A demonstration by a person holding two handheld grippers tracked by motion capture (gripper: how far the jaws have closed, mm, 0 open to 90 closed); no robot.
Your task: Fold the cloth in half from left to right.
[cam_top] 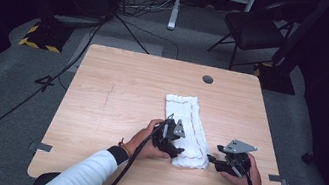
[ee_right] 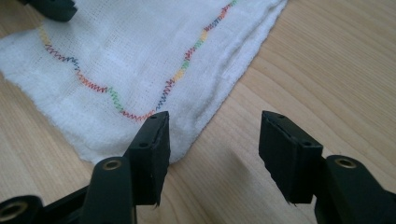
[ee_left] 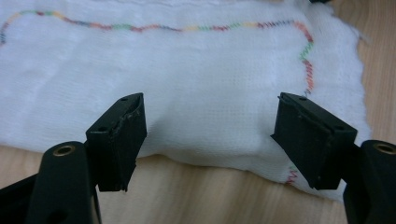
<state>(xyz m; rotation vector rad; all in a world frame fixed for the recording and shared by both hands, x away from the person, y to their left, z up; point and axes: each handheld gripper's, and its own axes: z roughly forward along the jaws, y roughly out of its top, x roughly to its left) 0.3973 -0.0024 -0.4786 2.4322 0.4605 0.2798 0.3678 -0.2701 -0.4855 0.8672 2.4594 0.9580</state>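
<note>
A white folded cloth (cam_top: 186, 126) with a wavy multicoloured stitch line lies lengthwise on the wooden table (cam_top: 115, 99). My left gripper (cam_top: 177, 144) stands open at the cloth's near left edge. In the left gripper view its jaws (ee_left: 210, 105) straddle the cloth (ee_left: 187, 74) edge with nothing pinched. My right gripper (cam_top: 212, 161) is open just off the cloth's near right corner. In the right gripper view its left jaw sits at the cloth (ee_right: 130, 56) corner and its right jaw over bare wood, with the gap (ee_right: 212, 121) empty. The left gripper's tip (ee_right: 51, 8) shows at the top left there.
A round cable hole (cam_top: 208, 79) sits near the table's far edge. Beyond the table are a black folding chair (cam_top: 254, 29), a white stand leg (cam_top: 175, 3) and cables on grey carpet. Bare wood lies to the left of the cloth.
</note>
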